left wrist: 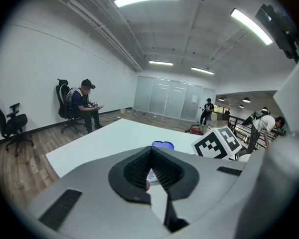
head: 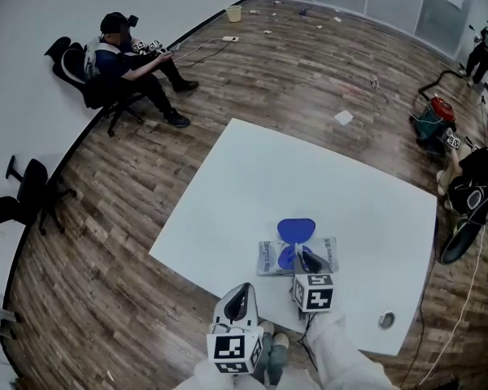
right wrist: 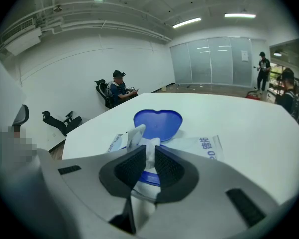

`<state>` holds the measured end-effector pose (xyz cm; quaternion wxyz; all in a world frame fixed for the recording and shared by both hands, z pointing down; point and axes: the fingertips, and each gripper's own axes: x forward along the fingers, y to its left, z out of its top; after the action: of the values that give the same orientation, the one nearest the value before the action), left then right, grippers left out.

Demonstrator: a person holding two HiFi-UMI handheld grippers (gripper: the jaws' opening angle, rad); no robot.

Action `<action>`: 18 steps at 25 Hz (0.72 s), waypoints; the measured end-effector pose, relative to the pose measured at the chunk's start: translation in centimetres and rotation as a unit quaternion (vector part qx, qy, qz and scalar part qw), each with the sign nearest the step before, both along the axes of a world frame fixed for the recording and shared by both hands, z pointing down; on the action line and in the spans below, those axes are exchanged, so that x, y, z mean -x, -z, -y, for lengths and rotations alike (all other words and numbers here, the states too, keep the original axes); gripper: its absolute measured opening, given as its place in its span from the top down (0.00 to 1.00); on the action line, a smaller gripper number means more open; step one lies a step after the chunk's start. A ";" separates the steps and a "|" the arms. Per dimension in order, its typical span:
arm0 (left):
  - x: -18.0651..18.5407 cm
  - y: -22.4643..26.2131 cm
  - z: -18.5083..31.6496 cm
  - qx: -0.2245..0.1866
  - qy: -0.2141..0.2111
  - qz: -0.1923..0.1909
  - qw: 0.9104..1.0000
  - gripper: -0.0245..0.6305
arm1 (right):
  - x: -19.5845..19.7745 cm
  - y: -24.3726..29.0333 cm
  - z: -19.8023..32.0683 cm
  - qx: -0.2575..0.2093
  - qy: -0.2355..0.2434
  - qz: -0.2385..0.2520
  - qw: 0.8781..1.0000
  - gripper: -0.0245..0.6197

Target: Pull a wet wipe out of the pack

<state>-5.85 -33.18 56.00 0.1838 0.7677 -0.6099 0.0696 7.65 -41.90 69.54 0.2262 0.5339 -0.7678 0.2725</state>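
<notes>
A flat wet wipe pack [head: 270,258] lies on the white table [head: 309,169] near its front edge, with its blue lid [head: 296,230] flipped open toward the far side. My right gripper [head: 303,258] is right over the pack's opening. In the right gripper view the right gripper [right wrist: 148,151] is shut on a white wet wipe [right wrist: 135,133] that sticks up between the pads, in front of the lid [right wrist: 158,122] and the pack [right wrist: 209,147]. My left gripper [head: 241,292] hovers at the table's front edge, left of the pack, shut and holding nothing [left wrist: 151,151].
A round cable hole [head: 386,319] sits in the table's near right corner. A person sits on a chair [head: 130,63] by the far-left wall, and another chair [head: 32,185] stands at left. A person [head: 472,185] and a red vacuum [head: 435,116] are at right.
</notes>
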 end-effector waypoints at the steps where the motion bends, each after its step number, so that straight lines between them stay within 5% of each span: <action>1: 0.1 0.0 0.0 0.001 0.001 0.000 1.000 0.97 | 0.0 -0.1 0.0 0.000 -0.001 -0.004 1.000 0.87; 18: 0.2 0.4 0.0 -0.003 0.003 -0.011 1.000 0.97 | -0.2 2.0 -1.1 -0.025 -0.018 0.008 0.999 0.94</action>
<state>-6.02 -33.23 55.61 0.1886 0.7673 -0.6101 0.0586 7.89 -40.82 67.57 0.2021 0.5510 -0.7664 0.2612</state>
